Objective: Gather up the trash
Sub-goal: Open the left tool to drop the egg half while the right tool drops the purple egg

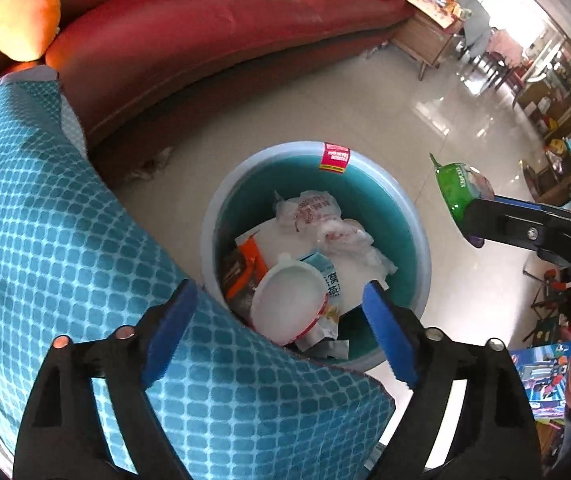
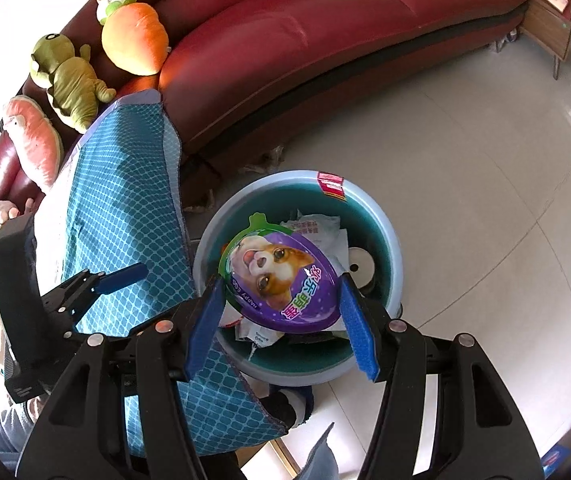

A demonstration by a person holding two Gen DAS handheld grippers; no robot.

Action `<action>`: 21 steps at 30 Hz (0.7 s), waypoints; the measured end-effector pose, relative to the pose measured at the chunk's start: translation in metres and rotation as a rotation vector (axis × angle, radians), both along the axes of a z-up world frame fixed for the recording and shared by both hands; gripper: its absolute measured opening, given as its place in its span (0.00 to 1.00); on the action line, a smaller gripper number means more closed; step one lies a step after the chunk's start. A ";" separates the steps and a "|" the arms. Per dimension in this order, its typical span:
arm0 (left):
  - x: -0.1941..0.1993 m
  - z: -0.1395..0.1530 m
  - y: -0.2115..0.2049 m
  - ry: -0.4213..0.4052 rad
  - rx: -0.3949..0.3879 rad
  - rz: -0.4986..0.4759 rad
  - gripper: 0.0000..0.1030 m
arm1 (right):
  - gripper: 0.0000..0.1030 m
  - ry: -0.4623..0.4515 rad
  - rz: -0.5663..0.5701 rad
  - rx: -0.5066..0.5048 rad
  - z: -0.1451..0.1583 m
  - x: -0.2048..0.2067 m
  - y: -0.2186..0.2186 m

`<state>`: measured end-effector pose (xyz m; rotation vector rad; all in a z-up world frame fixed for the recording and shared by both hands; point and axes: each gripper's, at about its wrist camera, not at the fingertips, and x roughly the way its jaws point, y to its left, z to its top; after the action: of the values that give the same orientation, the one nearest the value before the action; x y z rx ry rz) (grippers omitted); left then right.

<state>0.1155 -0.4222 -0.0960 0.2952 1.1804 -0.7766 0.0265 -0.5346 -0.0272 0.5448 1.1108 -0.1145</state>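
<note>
A round bin (image 1: pixel 413 216) with a pale rim and a teal inside stands on the tiled floor. It holds a white round lid (image 1: pixel 289 304), a crumpled plastic bag (image 1: pixel 317 212) and an orange wrapper (image 1: pixel 251 262). My left gripper (image 1: pixel 279 286) hangs open just above the bin's near side with nothing between its blue pads. My right gripper (image 2: pixel 281 280) is shut on a purple egg-shaped package (image 2: pixel 273 264) with a dog picture and a green edge. It holds the package over the bin (image 2: pixel 381 216). In the left wrist view that package (image 1: pixel 457 188) sits to the right of the bin.
A teal checked cloth (image 1: pixel 65 240) drapes over a surface right beside the bin's left side and overlaps its rim. A red sofa (image 1: pixel 205 40) with plush toys (image 2: pixel 133 36) curves behind. Glossy tiled floor (image 2: pixel 465 160) spreads to the right, with a wooden cabinet (image 1: pixel 425 36) further back.
</note>
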 end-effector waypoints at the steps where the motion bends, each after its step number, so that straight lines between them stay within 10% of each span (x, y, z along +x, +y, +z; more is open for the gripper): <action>1: 0.000 0.002 0.004 -0.002 -0.006 0.005 0.86 | 0.53 0.000 0.003 -0.001 0.000 0.001 0.001; 21: -0.004 0.045 0.066 -0.099 -0.029 0.090 0.92 | 0.63 0.048 0.038 0.010 -0.020 0.027 0.022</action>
<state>0.1112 -0.3563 -0.0511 0.2520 1.0809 -0.6928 0.0536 -0.5126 -0.0474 0.5322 1.1686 -0.0896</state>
